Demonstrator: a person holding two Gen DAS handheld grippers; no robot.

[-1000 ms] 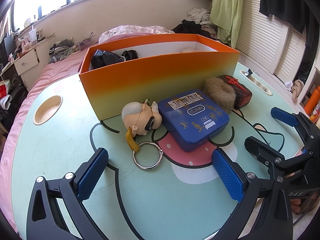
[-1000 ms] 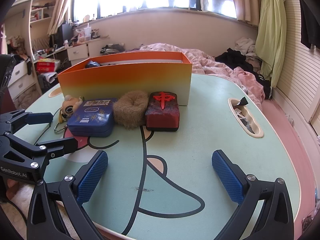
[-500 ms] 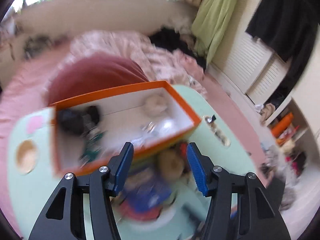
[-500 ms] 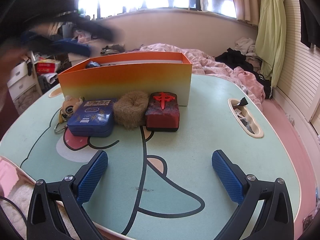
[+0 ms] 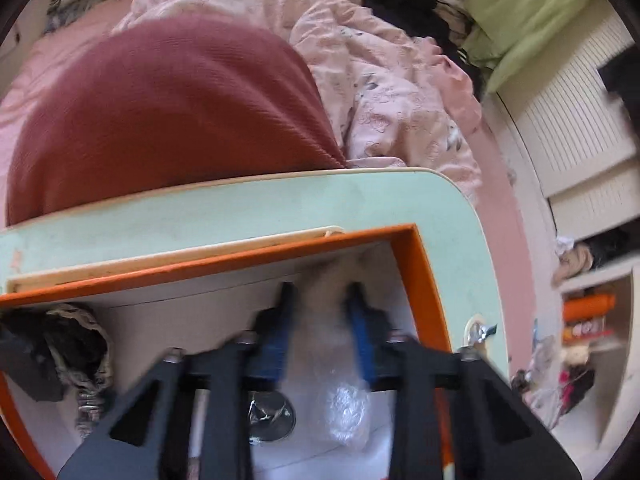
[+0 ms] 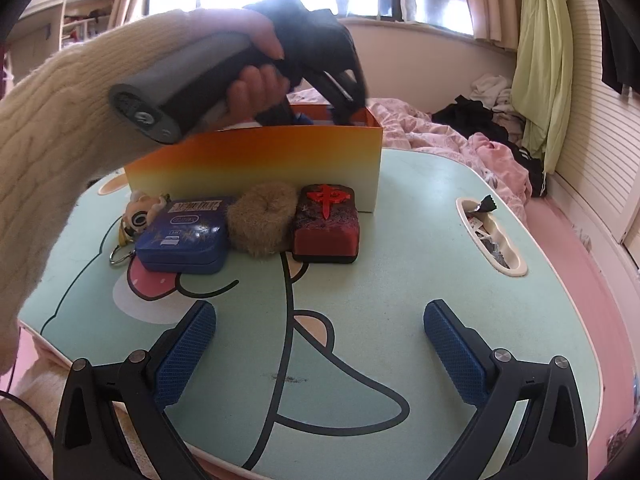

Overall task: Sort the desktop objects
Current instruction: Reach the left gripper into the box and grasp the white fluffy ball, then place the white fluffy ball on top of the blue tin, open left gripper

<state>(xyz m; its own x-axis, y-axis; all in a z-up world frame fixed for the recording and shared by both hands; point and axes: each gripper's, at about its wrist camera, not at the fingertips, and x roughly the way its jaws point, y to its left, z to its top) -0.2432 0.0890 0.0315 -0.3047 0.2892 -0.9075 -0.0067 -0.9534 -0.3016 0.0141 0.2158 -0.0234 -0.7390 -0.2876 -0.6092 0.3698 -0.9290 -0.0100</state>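
Note:
My left gripper (image 5: 320, 292) reaches down into the orange box (image 5: 424, 280), its jaws closed around a pale fluffy thing (image 5: 322, 300) near the box's far right corner. From the right wrist view the left gripper dips behind the box's front wall (image 6: 256, 164). In front of the box lie a doll keychain (image 6: 140, 212), a blue tin (image 6: 186, 234), a brown fuzzy scrunchie (image 6: 262, 222) and a red mahjong block (image 6: 326, 228). My right gripper (image 6: 320, 344) is open and empty over the table's near part.
Inside the box lie a dark cloth (image 5: 52, 352), a round metal piece (image 5: 270, 420) and clear plastic wrap (image 5: 346, 408). The mint table (image 6: 400, 280) has a side slot (image 6: 490, 240) holding small items. A bed with pink bedding (image 5: 380, 92) lies beyond.
My left gripper has risen from the table, swung over the box, narrowed its jaws and gone down inside onto the fluffy thing. The right gripper has not moved.

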